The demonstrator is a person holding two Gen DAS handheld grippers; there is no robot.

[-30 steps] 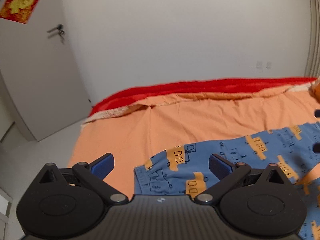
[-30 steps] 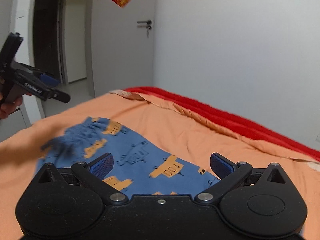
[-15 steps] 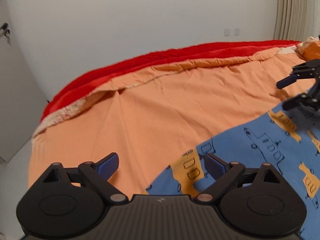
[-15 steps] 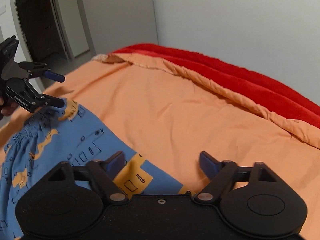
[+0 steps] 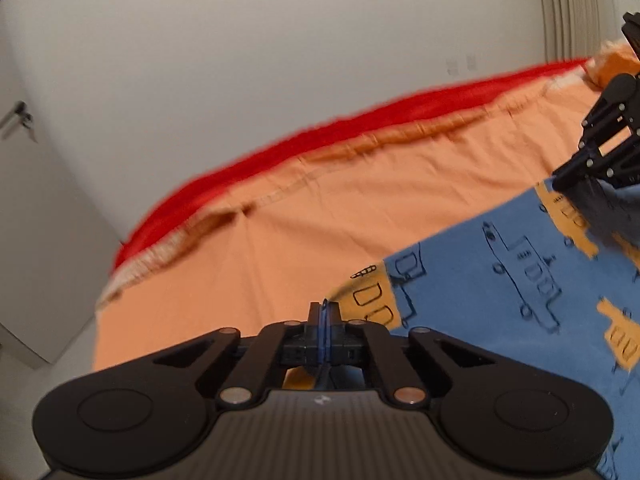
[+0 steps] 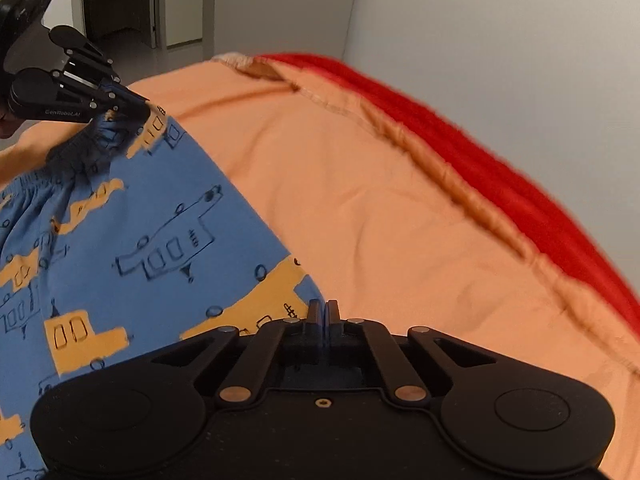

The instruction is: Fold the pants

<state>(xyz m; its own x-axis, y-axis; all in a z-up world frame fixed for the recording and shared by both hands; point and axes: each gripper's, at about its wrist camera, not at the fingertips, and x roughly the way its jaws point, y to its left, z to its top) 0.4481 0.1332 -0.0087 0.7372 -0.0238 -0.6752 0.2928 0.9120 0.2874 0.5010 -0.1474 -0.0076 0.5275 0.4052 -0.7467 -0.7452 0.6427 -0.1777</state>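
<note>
The soft, light pants, spread limp on the bed, are pinched at the waistband corner by the closed left tool and at the far hem by the closed right tool, so sagging between both grips is expected.

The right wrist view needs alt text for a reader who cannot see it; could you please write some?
The right gripper is shut at the far edge of blue pants printed with orange vehicles, spread on an orange bedsheet. At upper left, the left gripper pinches the gathered waistband. A red blanket runs along the white wall.
</note>
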